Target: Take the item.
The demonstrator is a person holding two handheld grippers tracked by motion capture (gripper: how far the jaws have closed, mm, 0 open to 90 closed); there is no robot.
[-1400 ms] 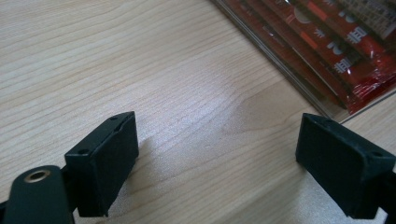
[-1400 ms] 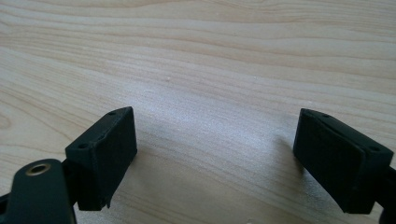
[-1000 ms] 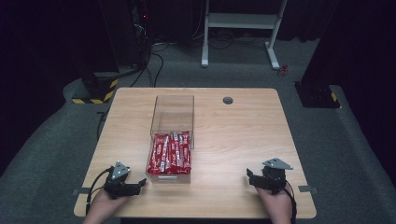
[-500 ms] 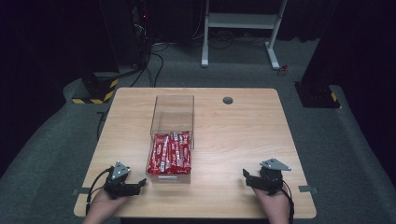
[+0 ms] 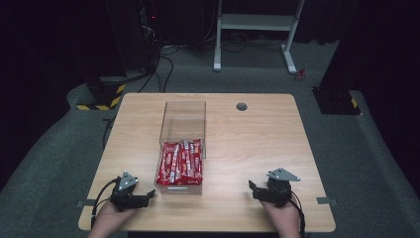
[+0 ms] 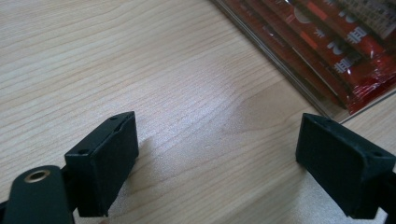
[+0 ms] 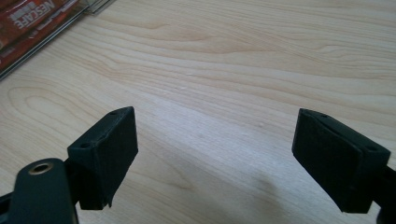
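Left gripper (image 5: 143,197): your jaws stand wide apart with nothing between them, low over the table (image 5: 257,144) near its front left corner, just beside the box.
Right gripper (image 5: 255,190): your jaws are spread wide too, holding nothing, near the front right corner.
Box (image 5: 182,130): clear, left of centre, reaching toward the front edge.
Sachets (image 5: 181,161): red, packed in the box's front half.

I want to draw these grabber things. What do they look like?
Both are black. The left tongs and right tongs each have two chunky square-ended jaws with small screw holes, a grey three-cornered plate on top, a brass-ringed hole near one jaw, and a black cable trailing behind.
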